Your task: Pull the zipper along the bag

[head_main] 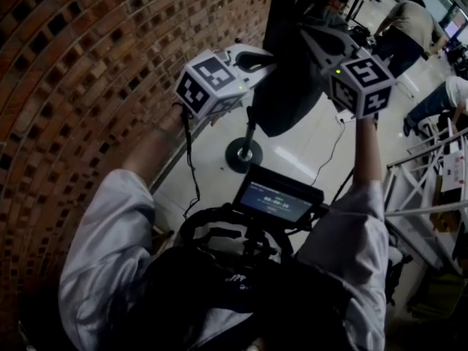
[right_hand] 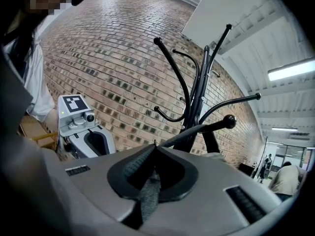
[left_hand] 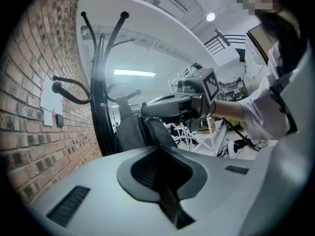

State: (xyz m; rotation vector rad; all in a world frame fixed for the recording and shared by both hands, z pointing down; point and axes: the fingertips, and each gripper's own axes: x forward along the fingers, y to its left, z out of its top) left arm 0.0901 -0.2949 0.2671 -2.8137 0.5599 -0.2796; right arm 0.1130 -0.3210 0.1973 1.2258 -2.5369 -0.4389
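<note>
- The coat stand [right_hand: 199, 77] stands by the brick wall [right_hand: 113, 58]. The dark grey bag [head_main: 287, 101] hangs from it, between both tools.
- The left tool [left_hand: 158, 150] is clenched on a dark strip [left_hand: 167, 200] of the bag, and the right tool [right_hand: 155, 149] is clenched on grey fabric [right_hand: 147, 195].
- The zipper slider cannot be made out. Judging by the grips, one tool braces the bag while the other holds the pull.
- The next move calls for a steady pull along the track, with the fabric kept taut.

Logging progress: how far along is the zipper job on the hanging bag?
Done: left gripper is shut on a dark strap, right gripper on a grey fabric strip at the bag on the coat stand. In hand: that two-sided hold. Remaining: the pull; no zipper shows, so its travel is unclear.
</note>
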